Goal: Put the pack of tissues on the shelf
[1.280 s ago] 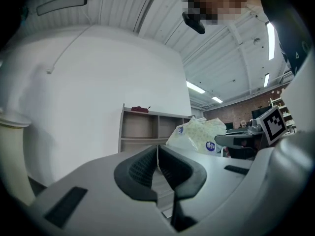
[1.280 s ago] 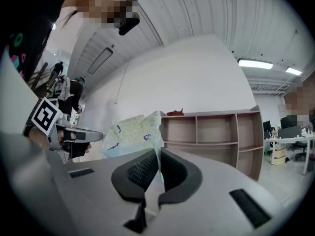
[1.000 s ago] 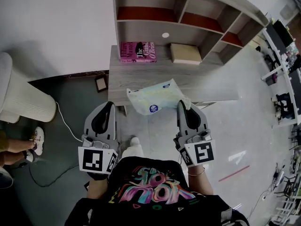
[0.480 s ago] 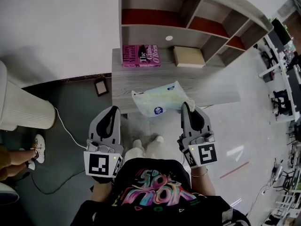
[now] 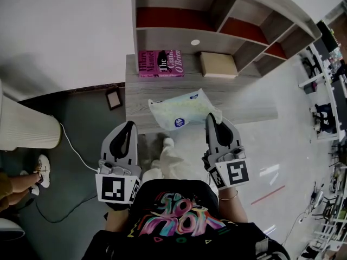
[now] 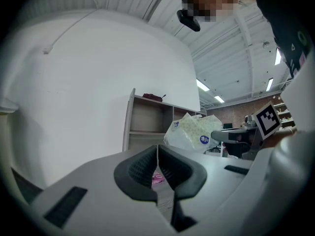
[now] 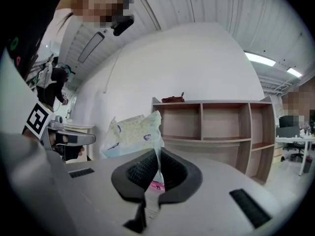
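Seen from above, the person is a step nearer the open wooden shelf unit than a second ago: one pale-trousered leg now reaches forward under the near edge of the grey wood-grain worktop, where both feet stood further back before. The right gripper has kept its hold throughout. Its fingers are pressed together on a thin corner flap of the soft, pale green and white plastic pack of tissues, which hangs in the air to the left of that gripper, above the near edge of the worktop and not resting on it. The left gripper hovers level with it, well to the left, its fingers closed on nothing. A pink book and a flat tan box lie at the far side of the worktop, under the lowest shelf. The pack appears to be mid-carry; lifting it into a shelf compartment and letting go remain to be done.
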The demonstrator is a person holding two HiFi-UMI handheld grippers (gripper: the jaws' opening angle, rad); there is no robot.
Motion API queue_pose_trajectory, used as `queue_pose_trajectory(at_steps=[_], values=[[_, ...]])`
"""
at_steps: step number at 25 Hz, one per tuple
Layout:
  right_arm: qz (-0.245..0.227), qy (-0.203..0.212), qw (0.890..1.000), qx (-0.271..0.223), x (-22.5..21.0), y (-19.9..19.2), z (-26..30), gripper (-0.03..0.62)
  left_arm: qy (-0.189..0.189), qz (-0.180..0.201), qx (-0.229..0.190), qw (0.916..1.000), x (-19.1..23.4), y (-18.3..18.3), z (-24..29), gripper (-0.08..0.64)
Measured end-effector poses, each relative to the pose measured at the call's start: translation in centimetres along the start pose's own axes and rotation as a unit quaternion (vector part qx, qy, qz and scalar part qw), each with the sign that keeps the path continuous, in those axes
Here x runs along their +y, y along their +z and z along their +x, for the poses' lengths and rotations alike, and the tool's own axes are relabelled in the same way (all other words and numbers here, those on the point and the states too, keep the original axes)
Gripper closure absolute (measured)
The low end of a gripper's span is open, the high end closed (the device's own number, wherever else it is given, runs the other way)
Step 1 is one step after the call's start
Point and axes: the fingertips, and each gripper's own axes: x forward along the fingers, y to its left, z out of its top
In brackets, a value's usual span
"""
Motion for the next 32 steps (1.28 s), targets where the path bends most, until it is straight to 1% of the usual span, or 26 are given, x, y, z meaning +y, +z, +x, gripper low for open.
queue_pose_trajectory(at_steps=[2, 5, 8, 11, 20, 23, 27, 32], values=[[-0.002, 0.003, 1.000, 0.003, -1.1, -0.7, 3.5, 0.575, 0.000, -0.001, 0.000, 1.0000, 1.7, -0.6, 3.2, 0.529], [0.000, 0.006, 1.000, -0.012, -2.5, -1.1, 10.3, 0.574, 0.001, 0.000, -0.002, 1.0000, 5.6, -1.2, 9.0, 0.529], [-0.001, 0.011, 1.000, -0.009, -3.7, -1.2, 16.3, 0.574, 0.002, 0.003, -0.004, 1.0000, 9.3, -0.6, 13.9, 0.529], [-0.003, 0.022, 1.000, -0.011, -4.8, -0.6, 19.7, 0.574, 0.007, 0.010, -0.007, 0.9999, 10.6, 0.5, 16.7, 0.529], [-0.006, 0.064, 0.997, -0.038, -8.8, 2.1, 26.1, 0.574, 0.033, 0.032, -0.023, 0.9987, 11.1, 3.8, 23.2, 0.529], [-0.004, 0.069, 0.997, -0.045, -10.4, 2.5, 27.3, 0.574, 0.038, 0.037, -0.026, 0.9983, 10.9, 4.2, 25.0, 0.529], [0.013, 0.068, 0.996, -0.055, -11.9, 2.7, 28.3, 0.574, 0.044, 0.037, -0.024, 0.9981, 10.5, 4.1, 26.7, 0.529], [0.008, 0.067, 0.997, -0.044, -12.7, 2.0, 28.8, 0.574, 0.037, 0.033, -0.021, 0.9985, 10.2, 3.9, 27.7, 0.529]])
